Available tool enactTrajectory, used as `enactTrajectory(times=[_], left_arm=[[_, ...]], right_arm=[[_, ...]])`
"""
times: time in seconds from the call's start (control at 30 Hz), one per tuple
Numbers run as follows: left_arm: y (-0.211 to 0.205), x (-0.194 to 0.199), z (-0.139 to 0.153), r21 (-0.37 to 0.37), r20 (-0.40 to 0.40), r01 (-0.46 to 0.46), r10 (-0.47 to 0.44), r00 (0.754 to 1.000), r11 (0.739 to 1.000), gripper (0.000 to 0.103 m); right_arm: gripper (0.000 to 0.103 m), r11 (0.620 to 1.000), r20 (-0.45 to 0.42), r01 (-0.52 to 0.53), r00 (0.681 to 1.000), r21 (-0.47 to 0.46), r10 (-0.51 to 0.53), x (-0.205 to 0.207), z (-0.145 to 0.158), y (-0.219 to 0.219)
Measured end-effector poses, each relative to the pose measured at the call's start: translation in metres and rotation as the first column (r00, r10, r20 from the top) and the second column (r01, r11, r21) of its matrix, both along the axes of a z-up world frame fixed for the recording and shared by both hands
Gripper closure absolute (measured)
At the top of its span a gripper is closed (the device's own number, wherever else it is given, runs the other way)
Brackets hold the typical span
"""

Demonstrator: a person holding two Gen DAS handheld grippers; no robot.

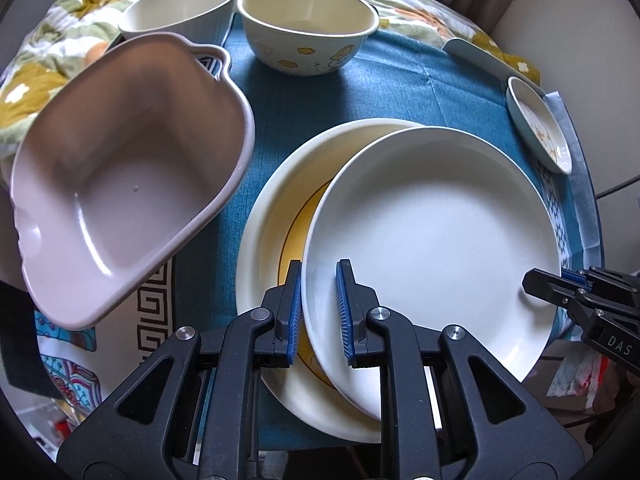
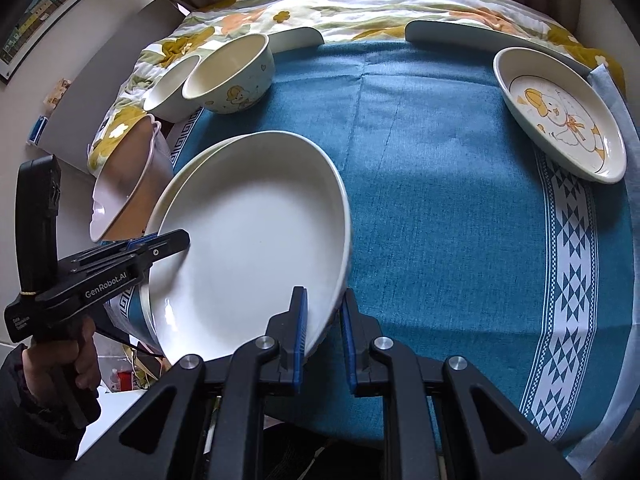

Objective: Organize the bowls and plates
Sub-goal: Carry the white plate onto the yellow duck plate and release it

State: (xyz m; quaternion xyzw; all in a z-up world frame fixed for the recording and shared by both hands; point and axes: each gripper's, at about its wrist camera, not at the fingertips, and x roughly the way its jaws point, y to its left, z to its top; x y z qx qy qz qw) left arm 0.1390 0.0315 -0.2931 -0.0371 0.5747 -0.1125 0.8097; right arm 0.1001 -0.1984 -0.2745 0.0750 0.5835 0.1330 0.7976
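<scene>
A teal tablecloth [image 2: 440,200] covers the table; at twelve o'clock lies a floral quilt [image 2: 360,4]; two bowls [image 2: 236,76] stand at ten; a duck plate [image 2: 560,120] rests at two.

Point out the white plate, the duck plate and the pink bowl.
white plate [image 1: 432,236]: left wrist view, on its bare centre.
duck plate [image 2: 560,120]: right wrist view, on the duck drawing inside it.
pink bowl [image 1: 120,184]: left wrist view, on its inner floor.
</scene>
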Motion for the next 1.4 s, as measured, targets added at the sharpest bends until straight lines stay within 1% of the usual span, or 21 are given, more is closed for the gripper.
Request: enactTrajectory(times=[0.07,0.17,0.3,0.4,0.5,0.53,0.83,0.97,1.07,1.2,1.33,1.4], left_arm=[[-0.004,-0.001,0.002,0.043,0.015,0.014,-0.015,1.0,0.999,0.089],[-0.014,-0.003,0.006,0.137,0.047,0.051,-0.058,0.997,0.989,0.089],[-0.017,-0.003,0.008,0.182,0.06,0.057,-0.068,0.996,0.982,0.089],[-0.018,-0.005,0.011,0.241,0.078,0.051,-0.072,0.994,0.969,0.089],[-0.011,-0.004,0.013,0.216,0.073,0.043,-0.06,0.996,0.976,0.089],[-0.011,-0.004,0.013,0.218,0.072,0.044,-0.061,0.996,0.975,0.089],[-0.023,-0.009,0.013,0.283,0.075,0.053,-0.077,0.994,0.958,0.089],[-0.023,-0.01,0.014,0.297,0.076,0.053,-0.079,0.994,0.953,0.089],[-0.027,-0.012,0.019,0.354,0.106,0.048,-0.091,0.99,0.934,0.089],[-0.023,-0.011,0.019,0.332,0.106,0.051,-0.091,0.99,0.942,0.089],[-0.02,-0.011,0.019,0.314,0.104,0.046,-0.083,0.991,0.948,0.089],[-0.019,-0.011,0.022,0.293,0.099,0.041,-0.073,0.992,0.955,0.089]], right_arm=[[0.088,1.0,0.005,-0.002,1.0,-0.005,0.002,0.0,0.0,0.001],[0.088,1.0,0.013,0.003,1.0,0.0,-0.003,0.001,0.0,0.001],[0.088,1.0,0.019,0.0,1.0,-0.017,0.001,0.001,0.0,0.003],[0.088,0.999,0.04,-0.016,0.999,-0.044,0.018,0.001,0.003,0.008],[0.088,0.997,0.052,-0.029,0.998,-0.066,0.032,0.002,0.004,0.012],[0.088,0.996,0.057,-0.036,0.998,-0.079,0.041,0.003,0.004,0.014],[0.088,0.992,0.072,-0.044,0.996,-0.114,0.052,0.002,0.004,0.019],[0.088,0.992,0.075,-0.043,0.996,-0.116,0.052,0.002,0.004,0.019],[0.088,0.991,0.079,-0.054,0.995,-0.121,0.064,0.001,0.004,0.022],[0.088,0.988,0.087,-0.065,0.993,-0.138,0.078,0.0,0.005,0.027],[0.088,0.99,0.085,-0.061,0.994,-0.126,0.072,0.001,0.004,0.025],[0.089,0.991,0.087,-0.057,0.994,-0.121,0.067,0.001,0.005,0.025]])
